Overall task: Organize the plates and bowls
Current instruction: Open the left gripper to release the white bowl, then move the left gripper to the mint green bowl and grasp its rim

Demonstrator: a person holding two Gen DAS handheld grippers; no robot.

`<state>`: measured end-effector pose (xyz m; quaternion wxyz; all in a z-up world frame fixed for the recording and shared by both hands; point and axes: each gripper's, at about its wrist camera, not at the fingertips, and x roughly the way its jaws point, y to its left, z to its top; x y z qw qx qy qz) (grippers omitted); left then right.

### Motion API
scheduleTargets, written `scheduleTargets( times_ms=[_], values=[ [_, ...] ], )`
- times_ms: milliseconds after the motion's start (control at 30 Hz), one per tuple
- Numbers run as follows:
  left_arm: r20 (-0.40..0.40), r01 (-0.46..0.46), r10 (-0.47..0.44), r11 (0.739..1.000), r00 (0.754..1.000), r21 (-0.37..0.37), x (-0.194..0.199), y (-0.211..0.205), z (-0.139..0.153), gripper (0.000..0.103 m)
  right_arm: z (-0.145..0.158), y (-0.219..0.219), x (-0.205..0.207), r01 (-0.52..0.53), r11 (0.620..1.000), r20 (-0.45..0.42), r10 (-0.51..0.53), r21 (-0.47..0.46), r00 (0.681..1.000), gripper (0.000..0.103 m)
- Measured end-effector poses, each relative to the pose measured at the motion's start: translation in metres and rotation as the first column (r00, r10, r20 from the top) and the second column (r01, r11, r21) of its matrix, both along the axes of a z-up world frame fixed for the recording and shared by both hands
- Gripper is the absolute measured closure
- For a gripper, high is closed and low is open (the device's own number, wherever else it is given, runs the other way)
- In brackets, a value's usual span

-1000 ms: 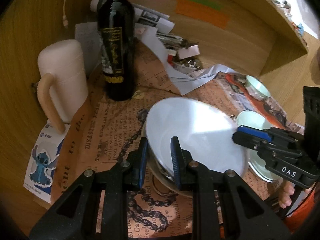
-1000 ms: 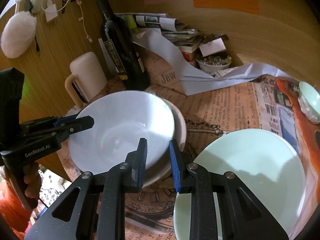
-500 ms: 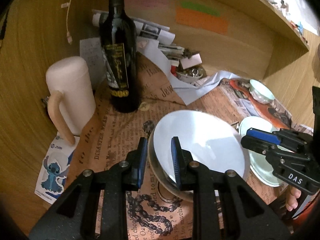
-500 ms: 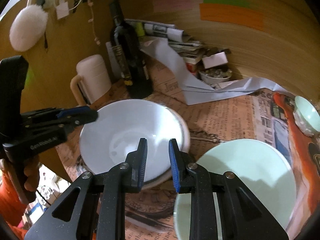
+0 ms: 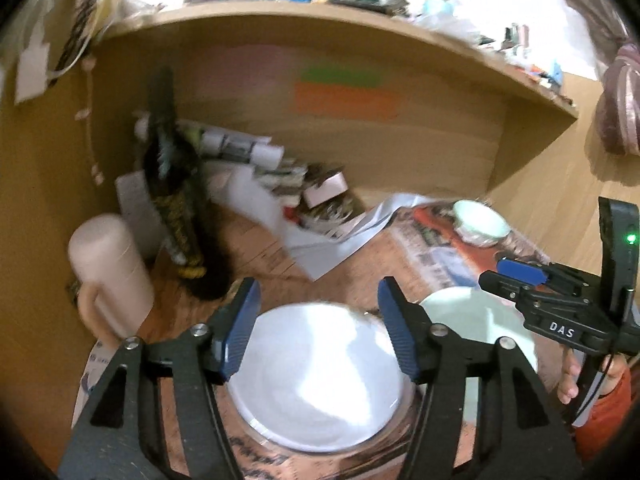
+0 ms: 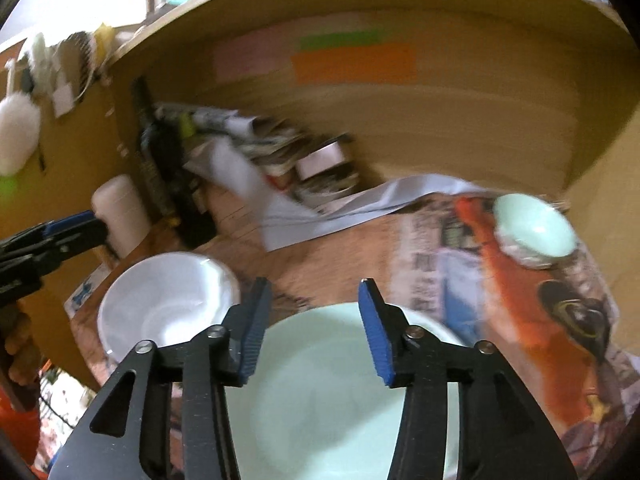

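A white bowl (image 5: 320, 376) sits nested in a larger bowl on the newspaper-covered desk; it also shows in the right wrist view (image 6: 168, 300). My left gripper (image 5: 318, 326) is open and empty, raised above the white bowl. A pale green plate (image 6: 340, 400) lies to the right of the bowl, also in the left wrist view (image 5: 480, 320). My right gripper (image 6: 312, 328) is open and empty above the plate. A small green bowl (image 6: 532, 228) sits at the back right, also in the left wrist view (image 5: 480, 224).
A dark wine bottle (image 5: 180, 208) and a cream mug (image 5: 108, 276) stand at the back left. Papers and a small cluttered dish (image 5: 320, 200) lie against the wooden back wall. A shelf (image 5: 360, 28) overhangs the desk.
Both grippers let go of the white bowl and opened wide. Both pulled up and back; the bowl now rests nested in the larger bowl.
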<state>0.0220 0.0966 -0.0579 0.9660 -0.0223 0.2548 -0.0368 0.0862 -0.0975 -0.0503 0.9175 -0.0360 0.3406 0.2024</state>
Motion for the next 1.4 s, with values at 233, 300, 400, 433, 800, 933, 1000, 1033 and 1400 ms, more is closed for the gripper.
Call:
scheduleTargets(
  times_ms=[233, 300, 400, 433, 800, 933, 1000, 1033, 1400],
  values=[
    [-0.002, 0.080, -0.080, 0.997, 0.997, -0.003, 0.032, -0.045, 0.016, 0.028, 0.018, -0.057, 0.011, 0.131, 0.991, 0.066, -0.132, 0.016, 0.989, 0.053],
    [-0.013, 0.105, -0.106, 0.994, 0.994, -0.005, 0.044, -0.059, 0.018, 0.026, 0.022, -0.074, 0.014, 0.164, 0.986, 0.082, -0.166, 0.022, 0.983, 0.053],
    [-0.037, 0.136, -0.136, 0.991, 0.990, -0.003, 0.064, -0.082, 0.021, 0.026, 0.025, -0.097, 0.020, 0.211, 0.977, 0.095, -0.213, 0.034, 0.972, 0.052],
    [-0.043, 0.144, -0.144, 0.990, 0.989, -0.002, 0.070, -0.089, 0.020, 0.025, 0.026, -0.104, 0.022, 0.223, 0.974, 0.098, -0.226, 0.037, 0.969, 0.052],
    [-0.193, 0.158, -0.166, 0.986, 0.967, -0.053, 0.160, -0.152, -0.003, 0.024, 0.009, -0.162, 0.073, 0.349, 0.937, 0.067, -0.349, 0.014, 0.935, 0.052],
    [-0.207, 0.152, -0.153, 0.988, 0.966, -0.022, 0.184, -0.173, -0.011, 0.024, -0.007, -0.178, 0.098, 0.394, 0.919, 0.013, -0.394, -0.004, 0.919, 0.052],
    [-0.208, 0.160, -0.154, 0.987, 0.966, 0.009, 0.194, -0.184, -0.015, 0.024, -0.015, -0.185, 0.110, 0.412, 0.911, -0.018, -0.412, -0.005, 0.911, 0.052],
    [-0.208, 0.163, -0.154, 0.986, 0.966, 0.027, 0.199, -0.189, -0.017, 0.024, -0.018, -0.187, 0.113, 0.418, 0.908, -0.027, -0.418, -0.006, 0.908, 0.052],
    [-0.264, 0.202, -0.176, 0.977, 0.948, 0.072, 0.236, -0.223, -0.046, 0.024, -0.050, -0.207, 0.155, 0.481, 0.875, -0.138, -0.483, -0.053, 0.865, 0.052]
  ],
)
